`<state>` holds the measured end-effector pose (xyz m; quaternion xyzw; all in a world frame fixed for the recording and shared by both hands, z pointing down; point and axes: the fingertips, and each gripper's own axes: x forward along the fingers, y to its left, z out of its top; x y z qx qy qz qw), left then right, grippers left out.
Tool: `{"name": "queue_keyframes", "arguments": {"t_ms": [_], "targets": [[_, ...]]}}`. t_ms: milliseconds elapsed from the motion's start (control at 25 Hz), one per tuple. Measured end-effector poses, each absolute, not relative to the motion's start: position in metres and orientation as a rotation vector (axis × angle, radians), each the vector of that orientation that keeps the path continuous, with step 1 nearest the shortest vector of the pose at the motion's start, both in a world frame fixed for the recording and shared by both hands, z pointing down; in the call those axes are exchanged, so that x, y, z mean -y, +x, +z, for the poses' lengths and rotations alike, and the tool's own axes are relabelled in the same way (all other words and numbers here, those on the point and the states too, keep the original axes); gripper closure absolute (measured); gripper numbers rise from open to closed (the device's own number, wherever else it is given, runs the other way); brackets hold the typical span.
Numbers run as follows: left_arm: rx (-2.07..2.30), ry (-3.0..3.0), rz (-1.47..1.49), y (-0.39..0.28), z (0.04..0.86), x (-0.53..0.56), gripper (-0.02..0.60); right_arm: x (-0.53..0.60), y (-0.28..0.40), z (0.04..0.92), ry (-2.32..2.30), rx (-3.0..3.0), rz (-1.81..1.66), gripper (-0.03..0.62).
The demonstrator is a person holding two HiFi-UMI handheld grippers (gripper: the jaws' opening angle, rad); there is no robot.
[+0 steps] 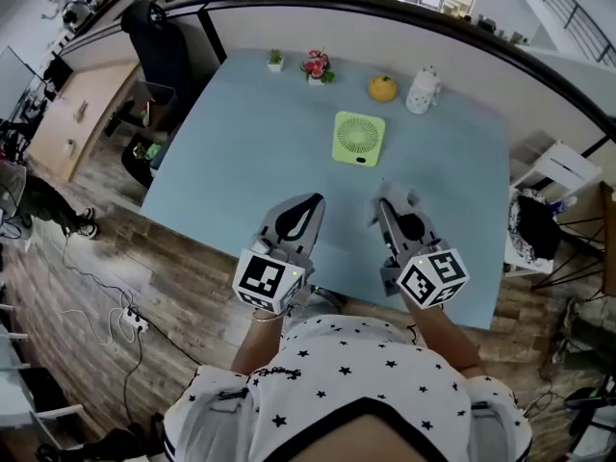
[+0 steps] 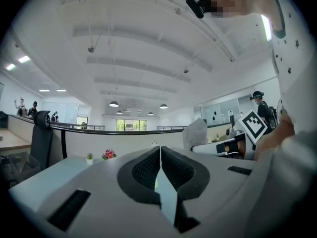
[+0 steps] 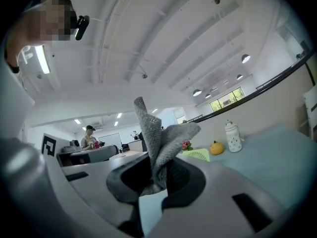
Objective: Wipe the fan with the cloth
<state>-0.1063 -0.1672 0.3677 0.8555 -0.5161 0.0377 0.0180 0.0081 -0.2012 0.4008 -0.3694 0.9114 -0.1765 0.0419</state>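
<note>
A light green square fan (image 1: 359,138) lies flat on the pale blue table (image 1: 241,162), far from both grippers; its edge (image 3: 197,154) also shows in the right gripper view. My right gripper (image 1: 387,205) is shut on a grey cloth (image 3: 158,143), which sticks up between its jaws; the cloth (image 1: 406,199) shows at its tip in the head view. My left gripper (image 1: 310,205) is shut with nothing in it, its dark pads (image 2: 143,168) pressed together. Both grippers hover over the near table edge, side by side.
At the table's far side stand a small green plant (image 1: 275,60), a pink flower pot (image 1: 316,66), an orange fruit (image 1: 382,88) and a white jug (image 1: 422,89). A black office chair (image 1: 159,46) is at the left, a white chair (image 1: 553,176) at the right.
</note>
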Motion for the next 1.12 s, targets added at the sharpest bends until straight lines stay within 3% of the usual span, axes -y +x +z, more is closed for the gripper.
{"name": "queue_keyframes", "arguments": {"t_ms": [1120], "targets": [[1.524,2.564,0.119,-0.214,0.426,0.287,0.551,0.374,-0.110,0.481,-1.527,-2.868,-0.549,0.553]]}}
